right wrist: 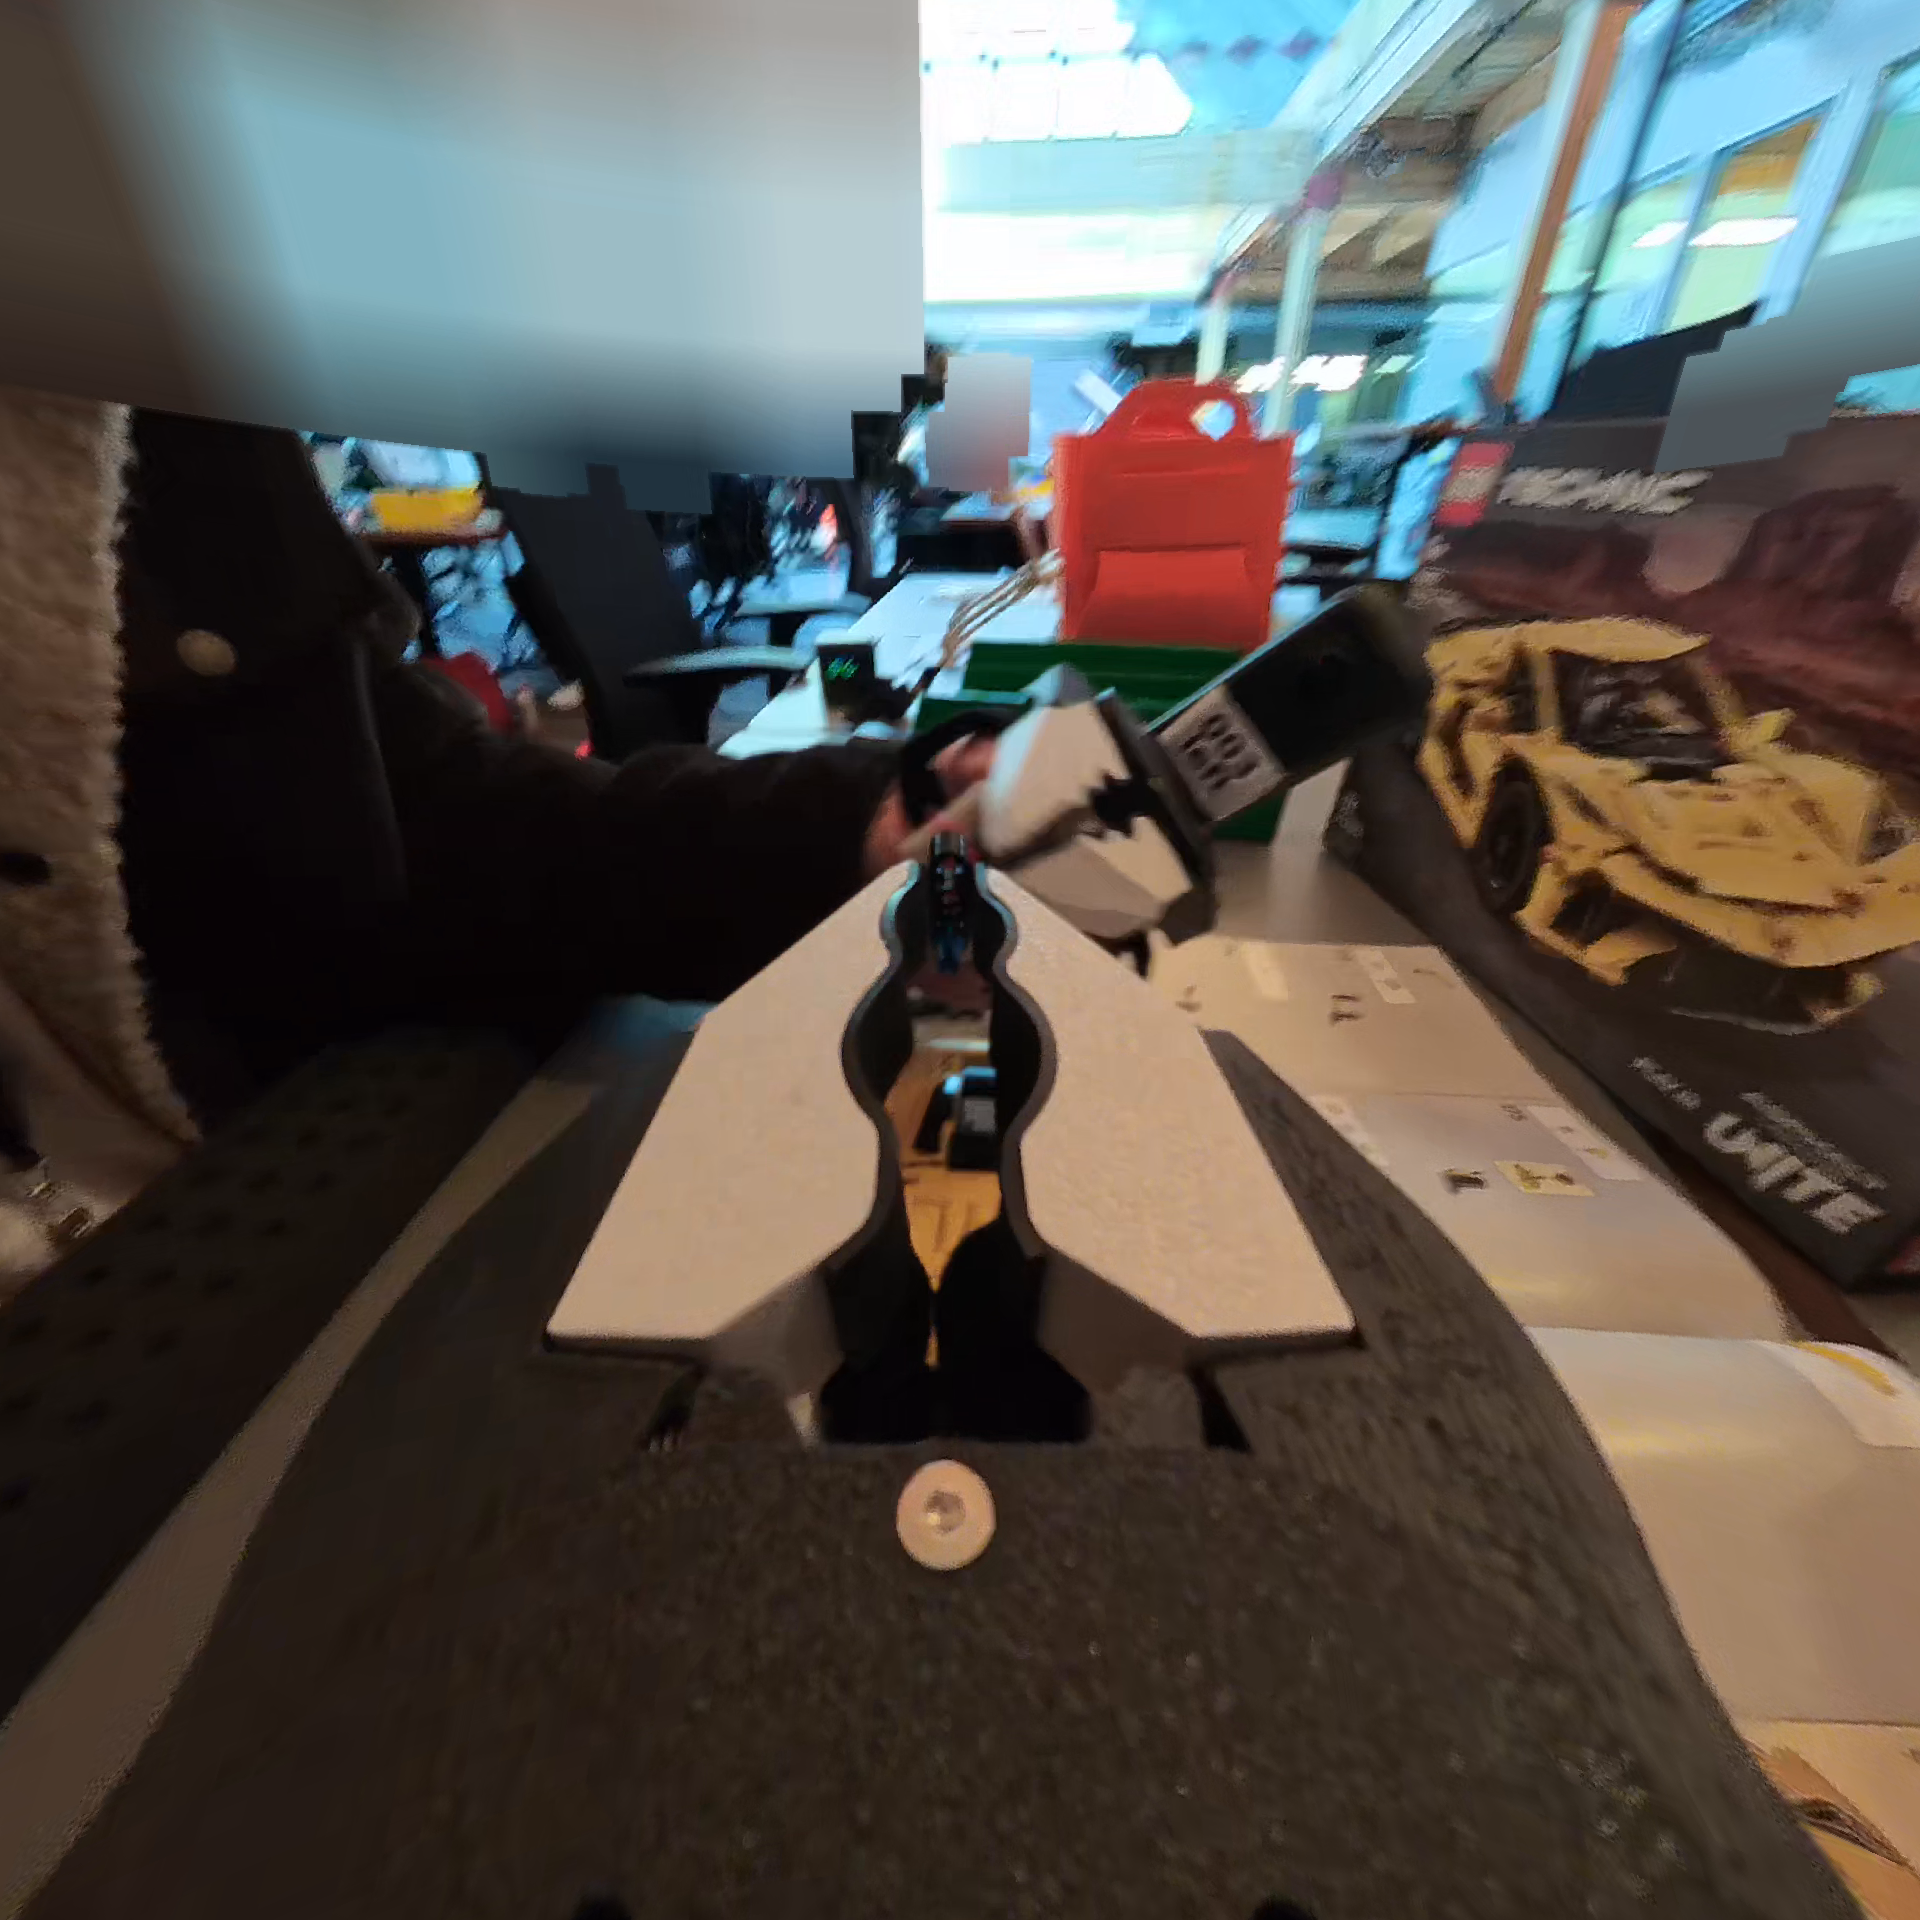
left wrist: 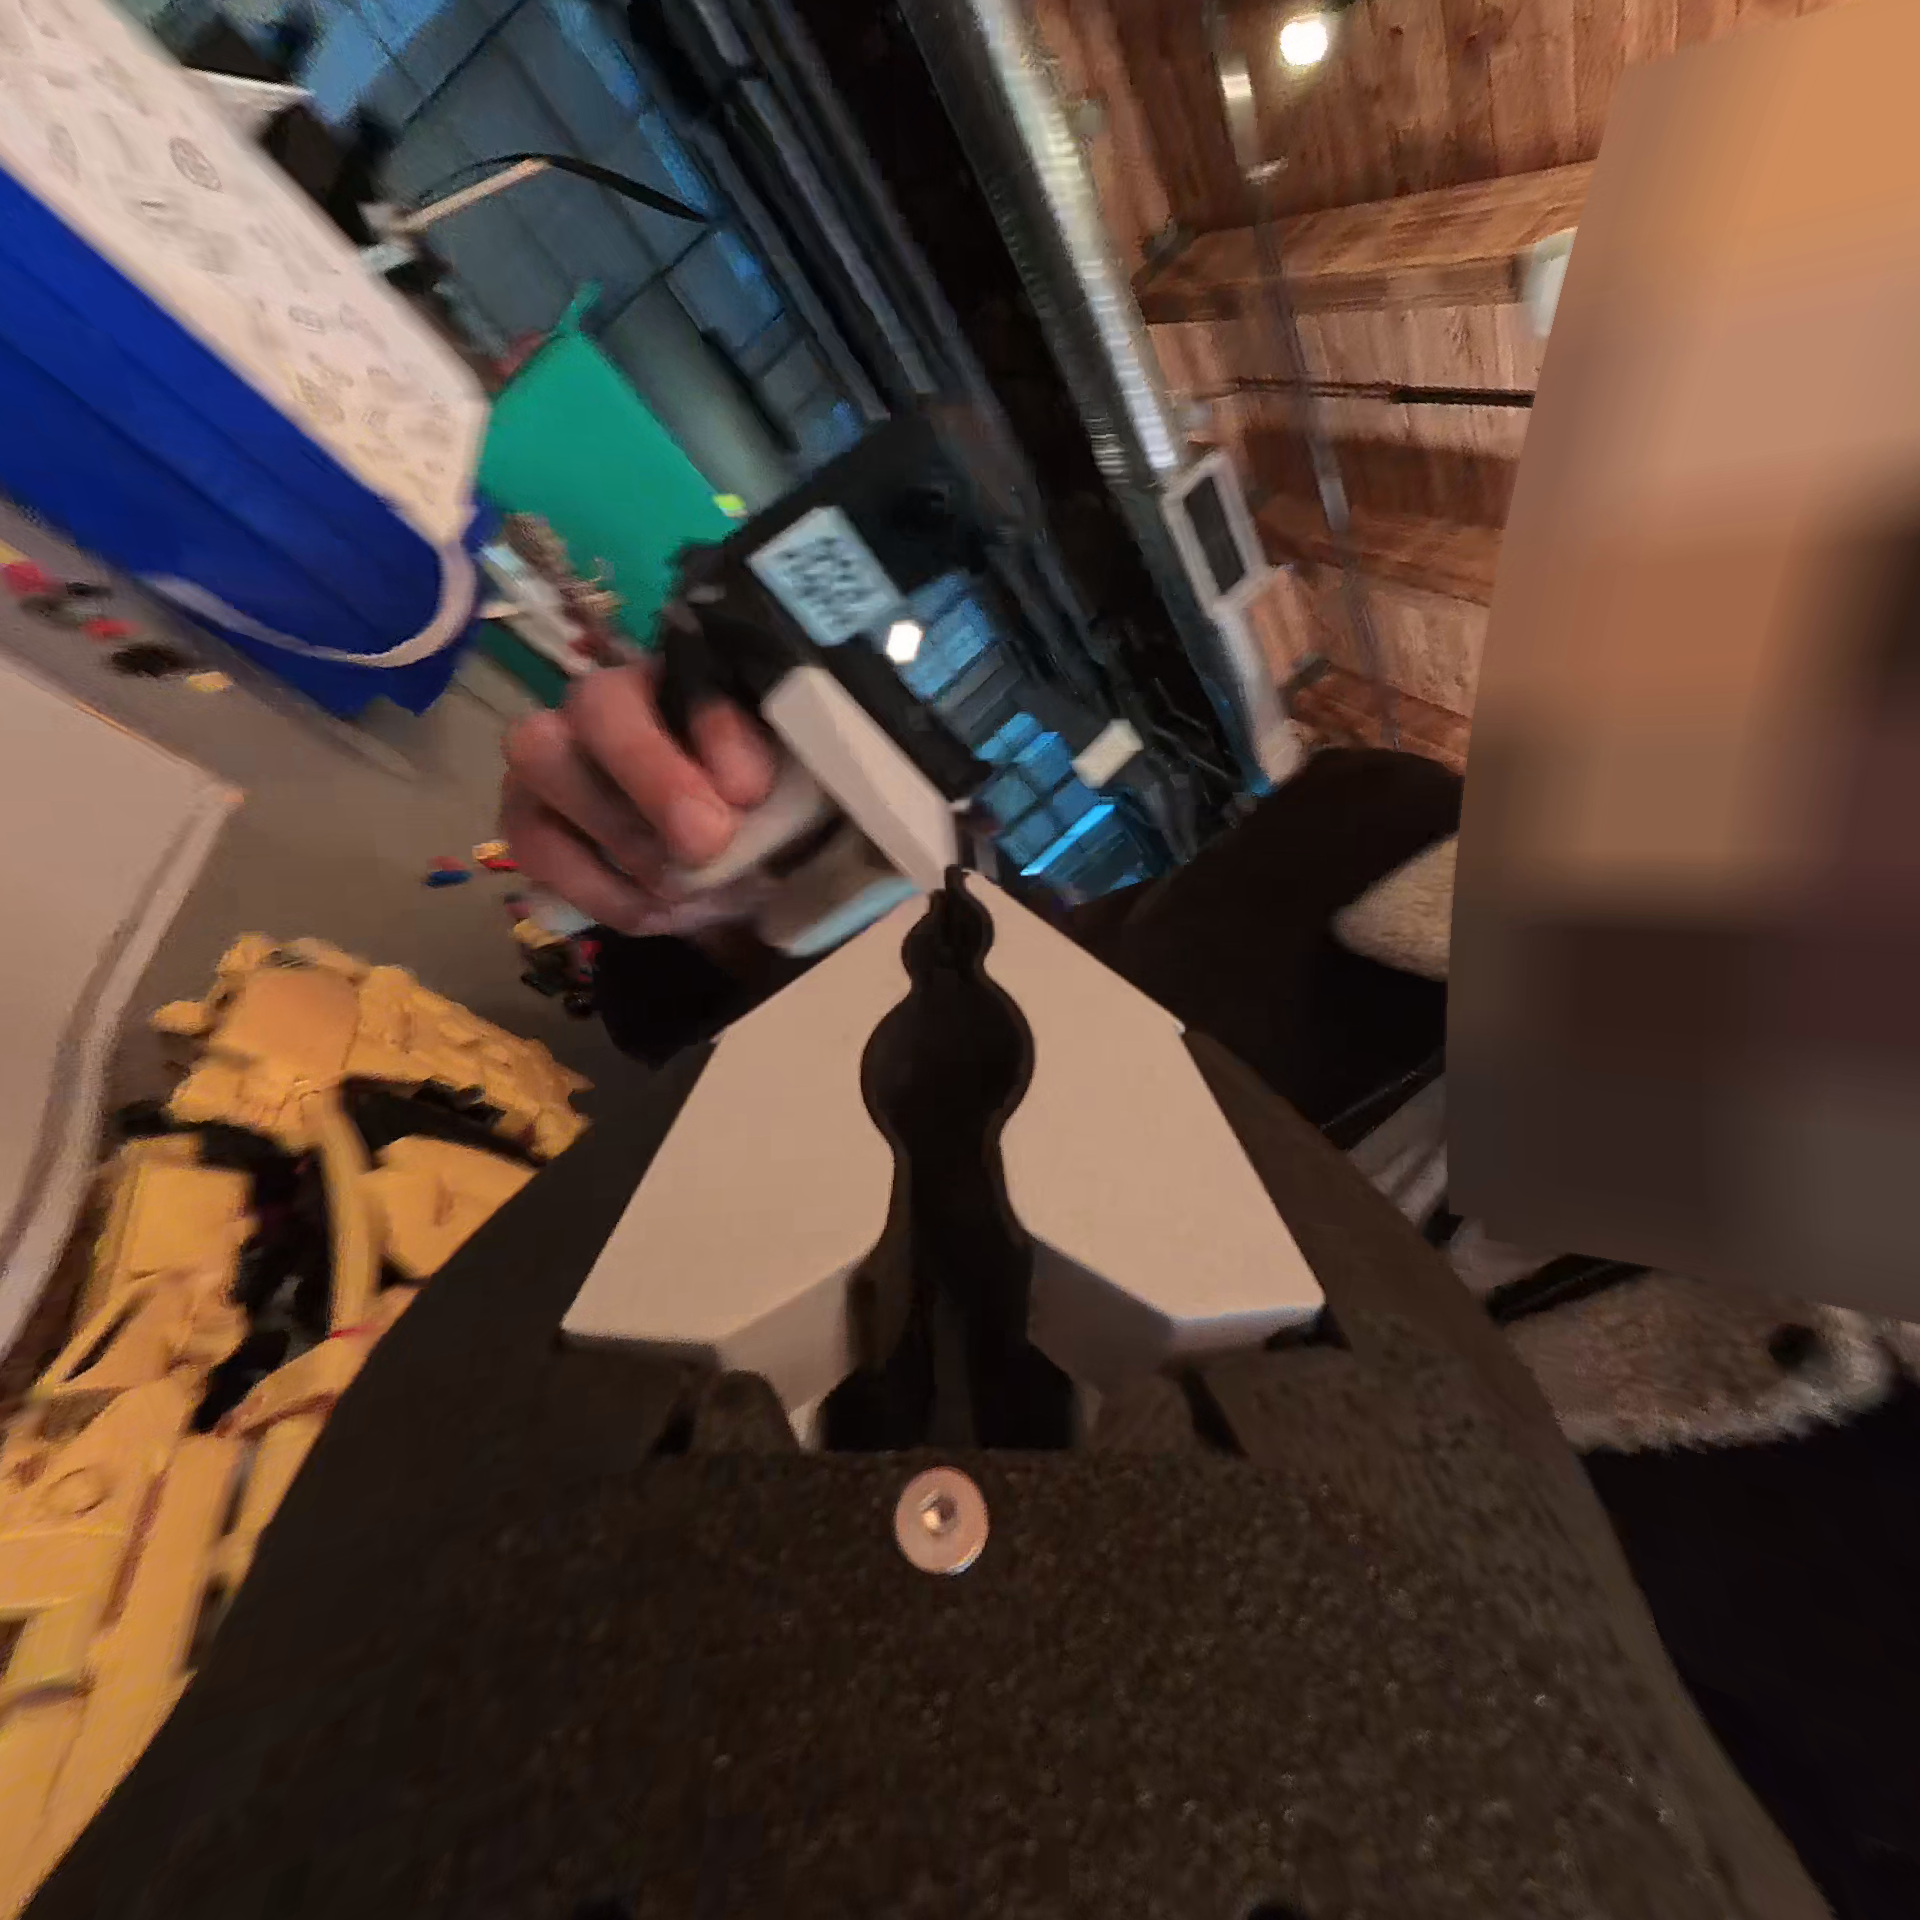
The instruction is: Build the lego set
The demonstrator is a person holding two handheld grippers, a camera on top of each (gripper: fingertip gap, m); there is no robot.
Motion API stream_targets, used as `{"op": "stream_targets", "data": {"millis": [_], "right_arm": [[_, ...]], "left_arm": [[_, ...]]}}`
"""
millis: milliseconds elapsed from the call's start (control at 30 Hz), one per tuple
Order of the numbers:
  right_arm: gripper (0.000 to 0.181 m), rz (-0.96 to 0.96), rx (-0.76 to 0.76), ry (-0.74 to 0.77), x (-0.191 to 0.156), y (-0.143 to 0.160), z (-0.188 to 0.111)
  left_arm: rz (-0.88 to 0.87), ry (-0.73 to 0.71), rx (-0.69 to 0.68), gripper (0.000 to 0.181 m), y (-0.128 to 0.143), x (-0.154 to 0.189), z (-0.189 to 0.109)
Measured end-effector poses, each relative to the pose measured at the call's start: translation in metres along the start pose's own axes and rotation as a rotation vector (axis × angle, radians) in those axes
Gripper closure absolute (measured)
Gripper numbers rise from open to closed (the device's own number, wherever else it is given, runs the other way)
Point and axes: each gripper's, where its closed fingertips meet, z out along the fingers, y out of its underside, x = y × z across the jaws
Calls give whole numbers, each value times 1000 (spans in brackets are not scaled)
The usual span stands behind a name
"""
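Your right gripper (right wrist: 948, 868) pinches a small black-and-blue pin (right wrist: 948, 904) upright at its tips, left gripper (left wrist: 951, 883) looks closed on something dark, tips nearly meeting above the yellow car build (left wrist: 291, 1164).

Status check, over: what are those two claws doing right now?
Left gripper shut, tip meeting right gripper. Right gripper shut on small black piece. Yellow lego car on table, untouched. Nothing blocking.

Two grippers, left gripper (left wrist: 954, 883) and right gripper (right wrist: 948, 868); one yellow lego car (left wrist: 281, 1174); one set box (right wrist: 1683, 831); one red bag (right wrist: 1169, 520); one open instruction booklet (right wrist: 1455, 1122).
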Motion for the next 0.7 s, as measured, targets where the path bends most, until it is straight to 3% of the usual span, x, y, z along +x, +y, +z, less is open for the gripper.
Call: {"op": "stream_targets", "data": {"millis": [100, 167, 333, 533, 700], "right_arm": [[176, -23, -42, 49, 3, 3, 16], [176, -16, -54, 72, 6, 3, 10], [176, 112, -32, 107, 21, 2, -12], [176, 199, 59, 70, 19, -7, -13], [177, 268, 120, 43, 19, -14, -16]], "left_arm": [[13, -67, -43, 181, 11, -19, 7], [45, -90, -19, 181, 4, -19, 4], [174, -329, -71, 181, 2, -36, -14], [223, -363, -45, 181, -1, -46, 6], [250, -411, -24, 181, -9, -43, -4]]}}
